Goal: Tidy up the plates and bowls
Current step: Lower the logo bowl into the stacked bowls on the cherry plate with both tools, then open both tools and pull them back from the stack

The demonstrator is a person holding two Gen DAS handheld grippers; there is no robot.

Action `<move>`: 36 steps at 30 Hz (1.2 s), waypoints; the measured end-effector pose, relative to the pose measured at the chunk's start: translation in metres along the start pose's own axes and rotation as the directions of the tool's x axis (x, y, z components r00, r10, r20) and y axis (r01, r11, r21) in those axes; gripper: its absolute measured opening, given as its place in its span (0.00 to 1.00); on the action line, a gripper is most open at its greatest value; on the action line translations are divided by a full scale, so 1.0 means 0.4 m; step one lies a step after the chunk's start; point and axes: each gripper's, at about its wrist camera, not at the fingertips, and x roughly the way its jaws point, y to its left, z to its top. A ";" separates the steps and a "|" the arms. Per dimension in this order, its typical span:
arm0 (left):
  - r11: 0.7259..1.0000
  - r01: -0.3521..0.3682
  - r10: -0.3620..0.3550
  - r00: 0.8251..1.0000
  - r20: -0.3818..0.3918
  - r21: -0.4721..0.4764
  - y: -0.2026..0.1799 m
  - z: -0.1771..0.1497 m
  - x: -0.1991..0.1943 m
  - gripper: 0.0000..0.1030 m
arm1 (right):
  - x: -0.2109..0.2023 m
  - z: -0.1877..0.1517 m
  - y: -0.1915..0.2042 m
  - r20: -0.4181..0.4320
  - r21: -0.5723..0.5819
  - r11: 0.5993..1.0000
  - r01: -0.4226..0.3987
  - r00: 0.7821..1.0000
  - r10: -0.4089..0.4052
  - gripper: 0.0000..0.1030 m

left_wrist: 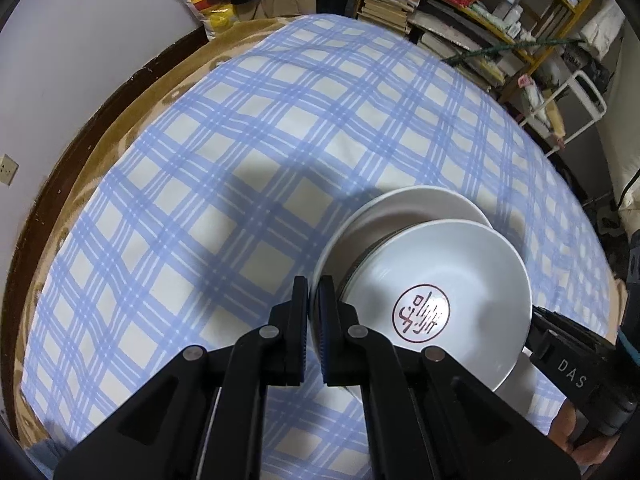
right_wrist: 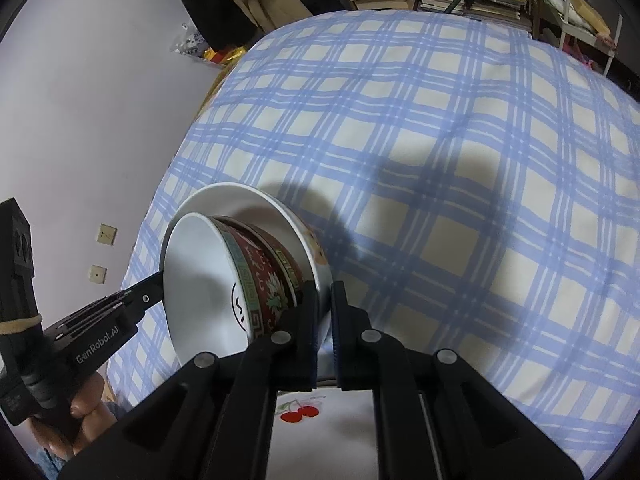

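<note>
A bowl (left_wrist: 440, 272), white inside with a red round emblem and red-patterned outside (right_wrist: 266, 276), sits nested in a larger white deep plate (left_wrist: 416, 204). My left gripper (left_wrist: 313, 294) is shut on the plate's left rim. My right gripper (right_wrist: 324, 300) is shut on the opposite rim of the same plate (right_wrist: 240, 196). The stack looks tilted between the two grippers. In the left wrist view my right gripper (left_wrist: 538, 318) reaches the stack from the right. In the right wrist view my left gripper (right_wrist: 157, 286) comes in from the left.
A blue-and-white checked cloth (left_wrist: 240, 160) covers the surface, with a brown blanket edge (left_wrist: 100, 152) and the wall to its left. Shelves of books (left_wrist: 460, 20) stand at the back right. A white plate with a cherry design (right_wrist: 304, 412) lies under my right gripper.
</note>
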 end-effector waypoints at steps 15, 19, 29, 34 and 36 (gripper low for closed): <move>1.000 -0.017 0.016 0.996 0.083 0.010 -0.066 -0.051 -0.164 0.03 | -0.166 -0.022 0.027 0.016 -0.041 0.999 0.012 1.000 -0.011 0.10; 1.000 -0.017 0.014 0.994 0.111 0.023 -0.107 -0.086 -0.210 0.03 | -0.236 -0.058 0.016 0.036 -0.036 0.999 0.026 0.999 -0.024 0.10; 0.999 -0.005 0.002 0.998 0.066 0.045 -0.178 -0.230 -0.207 0.03 | -0.312 -0.192 -0.036 0.038 -0.031 0.994 0.106 0.994 -0.105 0.10; 0.999 0.028 -0.028 1.000 -0.014 0.030 -0.183 -0.295 -0.140 0.02 | -0.292 -0.251 -0.064 0.022 -0.022 0.986 0.163 0.987 -0.162 0.10; 0.999 0.018 -0.017 0.999 -0.039 0.030 -0.185 -0.316 -0.110 0.02 | -0.275 -0.274 -0.076 0.015 -0.013 0.982 0.190 0.982 -0.190 0.10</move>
